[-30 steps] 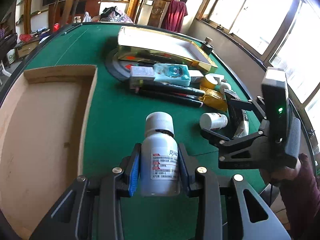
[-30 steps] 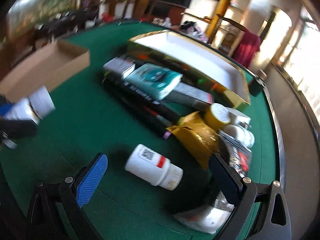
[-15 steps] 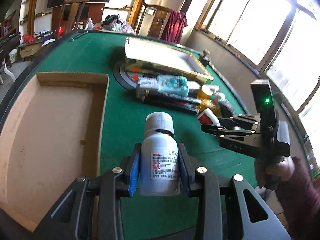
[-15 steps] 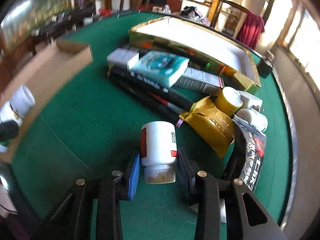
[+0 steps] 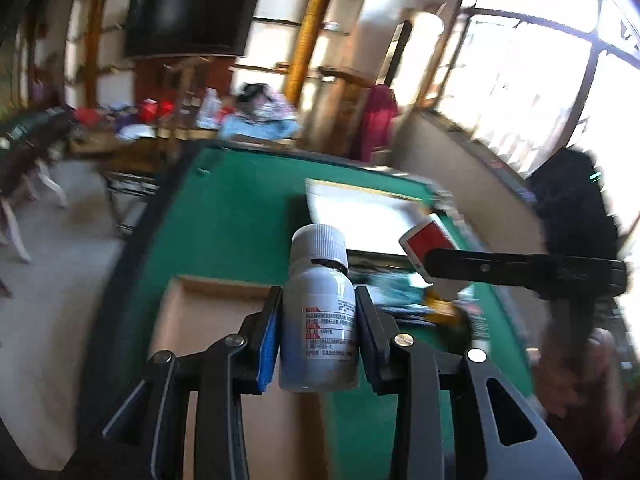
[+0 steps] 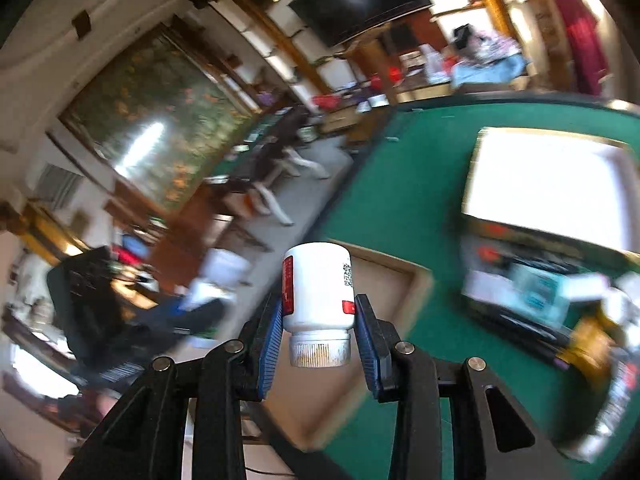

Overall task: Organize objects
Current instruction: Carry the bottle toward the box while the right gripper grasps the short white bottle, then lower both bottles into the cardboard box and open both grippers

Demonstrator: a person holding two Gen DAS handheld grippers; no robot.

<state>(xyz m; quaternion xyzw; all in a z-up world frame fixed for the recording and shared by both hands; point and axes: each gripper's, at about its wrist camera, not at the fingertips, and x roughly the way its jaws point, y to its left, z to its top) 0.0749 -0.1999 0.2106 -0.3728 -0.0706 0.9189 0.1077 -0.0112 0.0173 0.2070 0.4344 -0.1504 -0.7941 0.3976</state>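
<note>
My left gripper (image 5: 318,320) is shut on an upright white bottle with a ribbed cap (image 5: 318,316), held in the air above the cardboard tray (image 5: 208,308). My right gripper (image 6: 318,320) is shut on a white pill bottle with a red label (image 6: 318,292), cap toward the camera, held above the cardboard tray (image 6: 380,276). In the left wrist view the right gripper (image 5: 440,264) shows at the right with the red-labelled bottle (image 5: 428,244) in it. In the right wrist view the left gripper (image 6: 200,308) shows blurred at the left with its bottle.
A green felt table (image 5: 240,216) carries a gold box with a white inside (image 5: 360,216) at the back. A pile of boxes, dark sticks and a gold pouch (image 6: 588,344) lies at the right. Chairs and cluttered furniture stand beyond the table's left edge.
My right gripper has closed on the red-labelled pill bottle, lifted it off the felt and swung left toward the tray. My left gripper has risen with its bottle over the tray.
</note>
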